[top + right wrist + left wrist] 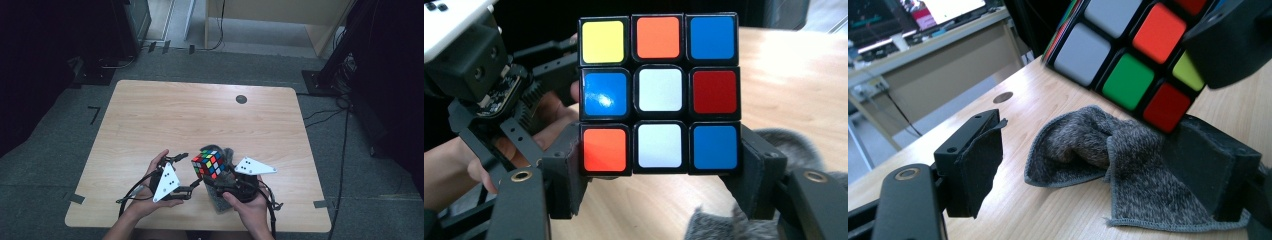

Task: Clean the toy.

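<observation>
Cube (659,95) sits clamped by its bottom layer in the right jaws; the left jaws, released and empty, stand just beside it, over the cloth (1128,170).

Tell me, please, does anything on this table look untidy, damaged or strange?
Only small things. The grey cloth lies crumpled on the table under the cube, not spread flat. The cube, clamped at its bottom row by the right gripper, is scrambled, with mixed colours on every face. Nothing looks spilled or broken.
</observation>
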Demonstrator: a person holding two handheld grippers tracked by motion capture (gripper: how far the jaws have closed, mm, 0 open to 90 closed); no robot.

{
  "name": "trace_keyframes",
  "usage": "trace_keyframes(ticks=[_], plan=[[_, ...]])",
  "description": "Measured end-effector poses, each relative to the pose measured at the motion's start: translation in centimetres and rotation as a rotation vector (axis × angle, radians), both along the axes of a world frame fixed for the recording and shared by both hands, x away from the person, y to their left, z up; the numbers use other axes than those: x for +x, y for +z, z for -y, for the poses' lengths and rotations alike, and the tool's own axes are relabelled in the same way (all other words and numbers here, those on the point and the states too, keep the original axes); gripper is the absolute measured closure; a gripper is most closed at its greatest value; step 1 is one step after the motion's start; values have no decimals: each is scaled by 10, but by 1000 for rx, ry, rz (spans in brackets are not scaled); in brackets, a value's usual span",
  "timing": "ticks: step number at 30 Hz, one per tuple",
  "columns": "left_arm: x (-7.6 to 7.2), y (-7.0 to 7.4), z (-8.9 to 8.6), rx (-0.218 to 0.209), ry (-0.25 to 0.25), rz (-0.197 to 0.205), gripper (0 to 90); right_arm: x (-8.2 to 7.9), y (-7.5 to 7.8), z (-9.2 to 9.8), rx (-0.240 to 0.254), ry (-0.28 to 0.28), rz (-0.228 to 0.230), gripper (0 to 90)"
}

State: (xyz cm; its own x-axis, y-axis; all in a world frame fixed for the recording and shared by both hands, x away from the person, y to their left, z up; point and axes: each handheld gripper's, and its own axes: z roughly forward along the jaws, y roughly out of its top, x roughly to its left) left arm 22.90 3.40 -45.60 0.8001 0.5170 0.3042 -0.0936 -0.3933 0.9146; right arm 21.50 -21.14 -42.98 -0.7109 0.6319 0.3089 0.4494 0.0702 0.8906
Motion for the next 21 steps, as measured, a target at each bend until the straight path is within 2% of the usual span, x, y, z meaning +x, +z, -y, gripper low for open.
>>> trace_keyframes(ticks=[4, 8, 13, 15, 18, 21], plan=[[-4, -3, 5, 34, -21, 58, 212, 2, -2, -2, 10, 14, -61, 344], [-7, -6, 8, 62, -29, 87, 227, 4, -4, -5, 32, 53, -130, 343], [-11, -8, 9, 75, -30, 120, 315, 5, -7, -9, 28, 56, -146, 337], [-12, -7, 9, 63, -32, 110, 327, 6, -7, -7, 50, 55, -149, 332], [-10, -6, 6, 31, -38, 59, 333, 7, -6, -3, 82, 67, -145, 319], [-5, -4, 1, 17, -6, 16, 336, 7, -3, 6, 133, 55, -125, 297]])
